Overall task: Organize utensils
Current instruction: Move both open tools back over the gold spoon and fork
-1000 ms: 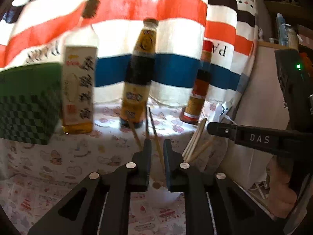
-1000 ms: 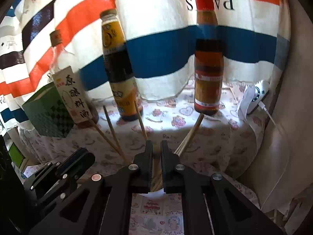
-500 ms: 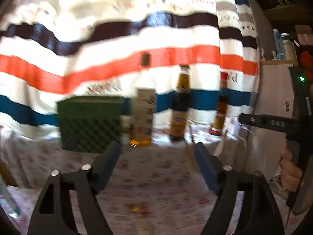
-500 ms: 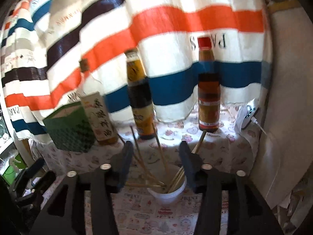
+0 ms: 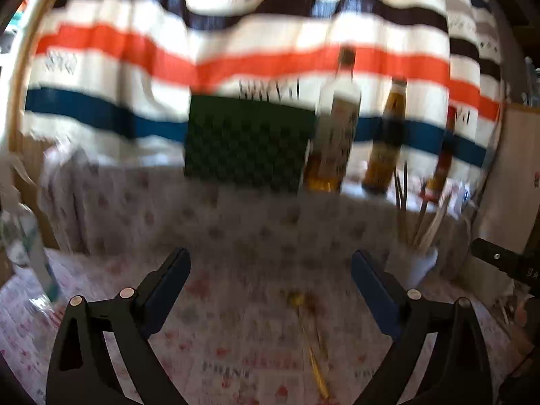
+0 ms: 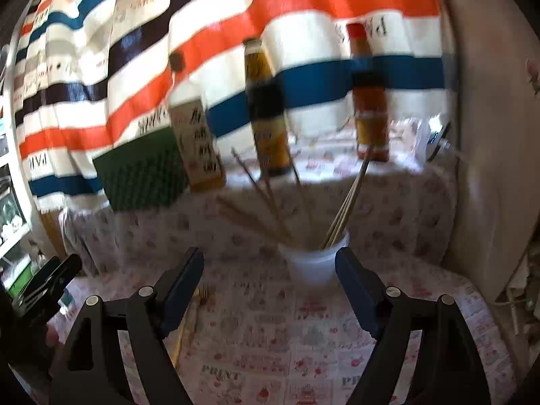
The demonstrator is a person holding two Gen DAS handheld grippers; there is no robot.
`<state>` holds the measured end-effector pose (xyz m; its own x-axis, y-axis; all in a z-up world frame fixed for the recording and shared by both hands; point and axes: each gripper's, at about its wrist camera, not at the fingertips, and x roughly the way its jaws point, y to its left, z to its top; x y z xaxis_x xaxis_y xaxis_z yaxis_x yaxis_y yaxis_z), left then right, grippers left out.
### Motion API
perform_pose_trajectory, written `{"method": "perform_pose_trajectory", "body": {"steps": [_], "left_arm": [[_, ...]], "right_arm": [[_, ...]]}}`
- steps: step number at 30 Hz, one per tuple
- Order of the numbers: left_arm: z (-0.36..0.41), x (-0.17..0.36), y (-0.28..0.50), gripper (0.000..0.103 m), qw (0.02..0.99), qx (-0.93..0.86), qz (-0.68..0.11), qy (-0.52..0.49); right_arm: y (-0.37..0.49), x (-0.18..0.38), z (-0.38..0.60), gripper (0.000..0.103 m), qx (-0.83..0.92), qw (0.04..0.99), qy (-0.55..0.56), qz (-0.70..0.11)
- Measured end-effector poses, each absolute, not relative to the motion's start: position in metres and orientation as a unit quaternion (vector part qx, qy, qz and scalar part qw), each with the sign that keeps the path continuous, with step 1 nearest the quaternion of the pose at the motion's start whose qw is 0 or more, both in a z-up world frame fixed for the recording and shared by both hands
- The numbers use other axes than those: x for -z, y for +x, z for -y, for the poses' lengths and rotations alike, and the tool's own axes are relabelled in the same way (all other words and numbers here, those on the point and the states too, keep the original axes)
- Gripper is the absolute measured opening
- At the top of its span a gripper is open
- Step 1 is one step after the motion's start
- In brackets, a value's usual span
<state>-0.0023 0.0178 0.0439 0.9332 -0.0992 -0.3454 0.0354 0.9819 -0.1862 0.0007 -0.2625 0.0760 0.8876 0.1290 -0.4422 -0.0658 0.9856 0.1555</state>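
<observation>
A white cup (image 6: pixel 314 266) stands on the printed tablecloth with several wooden chopsticks (image 6: pixel 266 202) fanned out of it. My right gripper (image 6: pixel 270 260) hovers just short of the cup, its jaws opening and nothing between them. A gold utensil (image 5: pixel 308 334) lies flat on the cloth below and in front of my left gripper (image 5: pixel 270 270), whose jaws are opening wide and are also empty. In the left wrist view the cup (image 5: pixel 420 265) stands off to the right, with the right gripper's (image 5: pixel 503 261) body at the frame edge. The picture is blurred by motion.
A green checked box (image 5: pixel 246 141) and three sauce bottles (image 6: pixel 266 108) line the raised back ledge before a striped cloth (image 6: pixel 303 6). A pale cabinet side (image 6: pixel 489 135) closes the right. A white plug-in device (image 6: pixel 435 138) sits at the ledge's right end.
Both grippers went from shut over the cup to wide open and drew back from it. The chopsticks stayed in the cup. The left view swung left, bringing the gold utensil into sight.
</observation>
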Motion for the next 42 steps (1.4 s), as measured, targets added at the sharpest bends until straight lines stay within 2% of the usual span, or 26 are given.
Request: {"method": "perform_pose_trajectory", "body": {"steps": [4, 9, 19, 24, 30, 35, 42], "left_arm": [[-0.021, -0.025, 0.020, 0.095, 0.965, 0.052, -0.235, -0.103], [-0.017, -0.010, 0.025, 0.095, 0.954, 0.067, -0.268, -0.114], [-0.017, 0.007, 0.040, 0.095, 0.943, 0.059, -0.310, -0.102], [-0.006, 0.018, 0.049, 0.095, 0.940, 0.018, -0.336, -0.049], [-0.008, 0.030, 0.056, 0.095, 0.921, 0.048, -0.378, -0.078], [0.005, 0.037, 0.059, 0.095, 0.911, 0.043, -0.409, -0.025], [0.026, 0.037, 0.051, 0.095, 0.907, 0.090, -0.411, -0.004]], "right_arm": [[0.018, -0.053, 0.256, 0.082, -0.069, 0.955, 0.073, -0.278], [0.029, -0.025, 0.249, 0.082, -0.061, 0.946, 0.052, -0.314], [0.036, -0.019, 0.259, 0.082, -0.049, 0.943, 0.064, -0.324], [0.034, -0.021, 0.261, 0.082, -0.049, 0.942, 0.071, -0.325], [0.035, -0.017, 0.258, 0.083, -0.049, 0.937, 0.077, -0.338], [0.036, -0.013, 0.254, 0.083, -0.034, 0.939, 0.059, -0.336], [0.041, -0.006, 0.261, 0.083, -0.017, 0.933, 0.073, -0.352]]}}
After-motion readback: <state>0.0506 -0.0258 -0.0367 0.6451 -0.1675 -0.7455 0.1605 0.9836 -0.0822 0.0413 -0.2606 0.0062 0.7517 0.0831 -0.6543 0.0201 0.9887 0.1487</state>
